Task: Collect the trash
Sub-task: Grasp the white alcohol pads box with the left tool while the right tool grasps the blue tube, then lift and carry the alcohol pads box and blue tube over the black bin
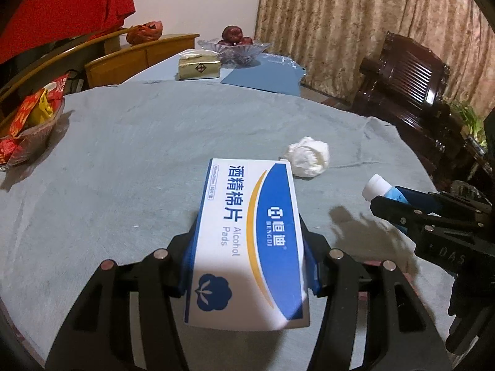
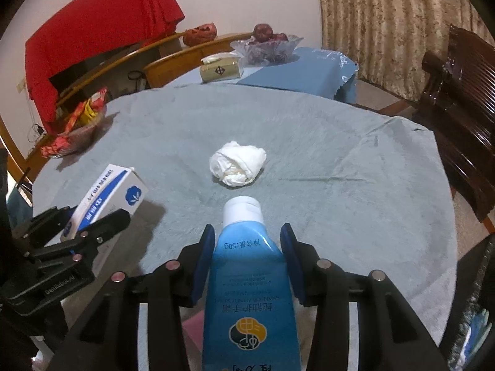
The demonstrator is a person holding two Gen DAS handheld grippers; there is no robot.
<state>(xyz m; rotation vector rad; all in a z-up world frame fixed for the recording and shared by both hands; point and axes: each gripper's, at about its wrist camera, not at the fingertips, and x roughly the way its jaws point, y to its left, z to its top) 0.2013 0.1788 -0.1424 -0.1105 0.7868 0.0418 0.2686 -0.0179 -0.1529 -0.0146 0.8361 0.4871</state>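
Note:
My left gripper (image 1: 249, 266) is shut on a white and blue alcohol pads box (image 1: 247, 241) and holds it above the grey-blue tablecloth (image 1: 139, 154). My right gripper (image 2: 247, 262) is shut on a blue hand cream tube (image 2: 247, 278) with a white cap pointing away. A crumpled white tissue (image 2: 236, 167) lies on the cloth ahead of the tube; it also shows in the left wrist view (image 1: 307, 160). The left gripper with the box (image 2: 105, 198) shows at the left of the right wrist view. The right gripper (image 1: 402, 213) shows at the right of the left wrist view.
A bowl of red and yellow snack packets (image 1: 27, 123) stands at the table's left edge. A tissue box (image 1: 199, 68) and a glass fruit bowl (image 1: 233, 48) stand on a far blue table. A dark wooden chair (image 1: 405, 83) stands at the right.

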